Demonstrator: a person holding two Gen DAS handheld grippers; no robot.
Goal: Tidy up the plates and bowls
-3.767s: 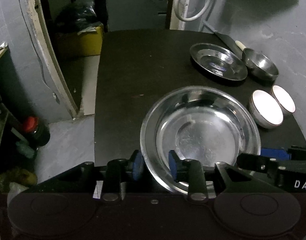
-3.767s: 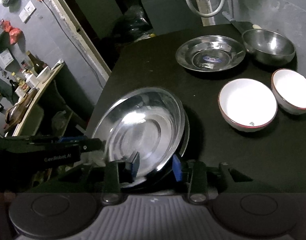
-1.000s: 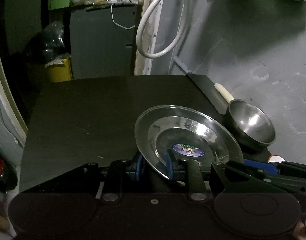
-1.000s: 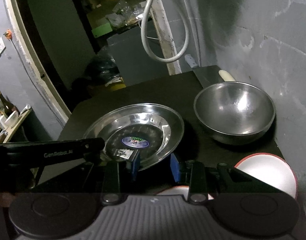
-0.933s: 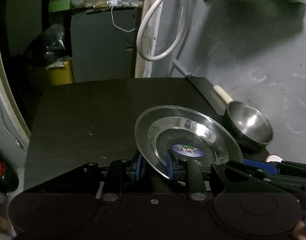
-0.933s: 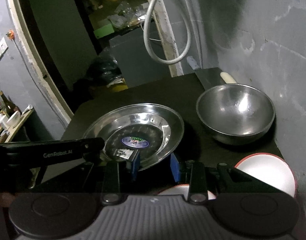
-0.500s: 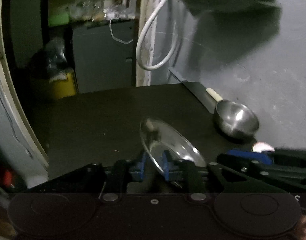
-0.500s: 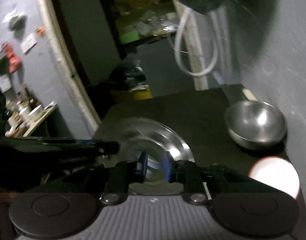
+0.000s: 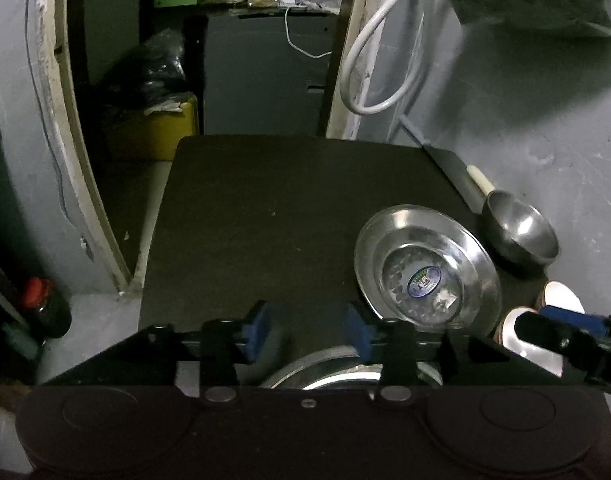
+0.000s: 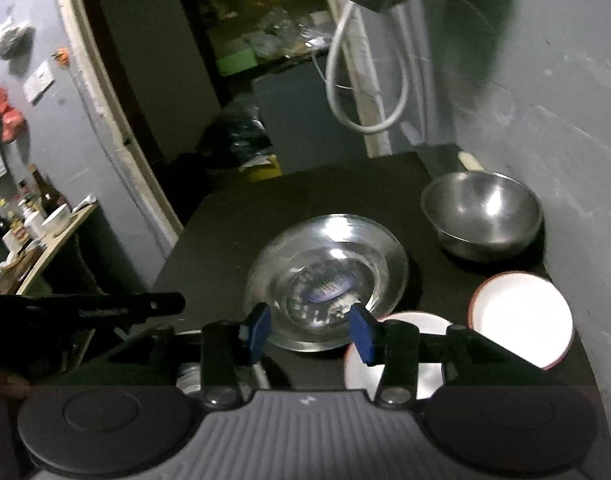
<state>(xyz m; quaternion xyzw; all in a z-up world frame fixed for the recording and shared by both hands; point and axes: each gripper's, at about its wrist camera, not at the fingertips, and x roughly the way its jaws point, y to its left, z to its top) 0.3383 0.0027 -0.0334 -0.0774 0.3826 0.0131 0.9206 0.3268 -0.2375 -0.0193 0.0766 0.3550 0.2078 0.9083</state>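
**Steel plates stacked on the dark surface, both sets of fingers spread**

At nine o'clock in the left wrist view, the left gripper (image 9: 307, 330) is seen with its blue fingers (image 9: 254, 330) spread; they have just been opening, and nothing is pinched between them. Toward three o'clock, the stacked steel plates (image 9: 425, 276) lie flat on the dark surface (image 9: 265, 220), shiny, round and shallow, with a blue oval sticker at the centre. A steel bowl (image 9: 519, 232) stands just beside them at two o'clock. Two white bowls (image 10: 521, 316) with reddish rims sit at four o'clock. The right gripper (image 10: 309, 332) is likewise spread after opening, clear of the plates.
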